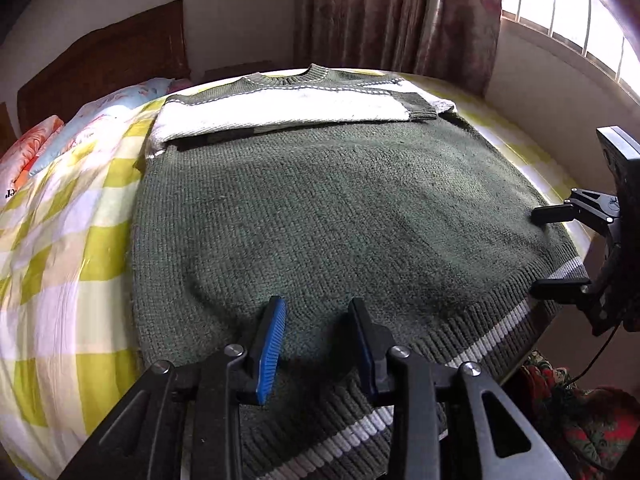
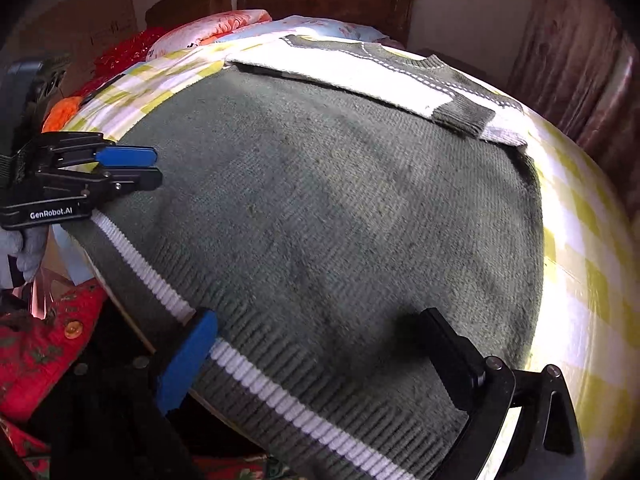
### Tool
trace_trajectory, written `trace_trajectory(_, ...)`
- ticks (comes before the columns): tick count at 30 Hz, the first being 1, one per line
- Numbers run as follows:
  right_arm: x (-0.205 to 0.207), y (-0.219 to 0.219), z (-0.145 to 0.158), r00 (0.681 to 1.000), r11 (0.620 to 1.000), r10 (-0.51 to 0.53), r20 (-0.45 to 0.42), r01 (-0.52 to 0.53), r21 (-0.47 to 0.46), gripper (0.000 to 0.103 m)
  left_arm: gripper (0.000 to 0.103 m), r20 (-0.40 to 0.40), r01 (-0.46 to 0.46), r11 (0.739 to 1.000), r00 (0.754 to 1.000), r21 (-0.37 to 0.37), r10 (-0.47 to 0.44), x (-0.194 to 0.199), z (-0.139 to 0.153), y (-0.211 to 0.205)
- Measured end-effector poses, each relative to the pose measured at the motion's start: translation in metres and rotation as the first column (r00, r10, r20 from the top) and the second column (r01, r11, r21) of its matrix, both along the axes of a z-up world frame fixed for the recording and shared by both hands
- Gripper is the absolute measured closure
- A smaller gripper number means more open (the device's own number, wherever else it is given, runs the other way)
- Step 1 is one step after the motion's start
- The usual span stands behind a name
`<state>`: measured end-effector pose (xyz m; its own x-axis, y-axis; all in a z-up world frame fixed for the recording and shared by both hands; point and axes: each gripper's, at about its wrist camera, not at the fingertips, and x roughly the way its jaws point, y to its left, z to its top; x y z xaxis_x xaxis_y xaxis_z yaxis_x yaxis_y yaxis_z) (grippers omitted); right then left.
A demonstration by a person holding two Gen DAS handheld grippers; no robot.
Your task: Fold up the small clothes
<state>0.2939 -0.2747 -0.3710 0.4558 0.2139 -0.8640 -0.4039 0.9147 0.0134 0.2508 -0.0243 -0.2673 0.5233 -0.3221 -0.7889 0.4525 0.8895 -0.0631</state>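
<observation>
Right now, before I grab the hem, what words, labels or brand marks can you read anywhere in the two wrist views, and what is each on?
"GenRobot.AI": white letters on the black body of the left tongs, seen from the right wrist.
Dark letters on the orange and white pillow at the left edge: cut off, unreadable.
Dark print on the pink pillow: too small to read.
Sweater: no label shows.
</observation>
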Motion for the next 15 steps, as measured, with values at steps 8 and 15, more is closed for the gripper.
trace_trajectory(8, 0.003, -0.03, 0.016, 0.999, 0.999, -0.051, -0.015, 0.051, -0.017, 0.0, 0.07, -0.098, -0.074, 0.983, 0.993, -0.167, 0.058, 0.029, 0.014, 0.012)
trace_trajectory(15, 0.108, 0.007, 0.034, 0.982, 0.986, -0.164, 0.091, 0.159, 0.053, 0.0, 0.065, -0.037, -0.13, 0.985, 0.991, -0.114, 0.127, 0.105, 0.04, -0.089)
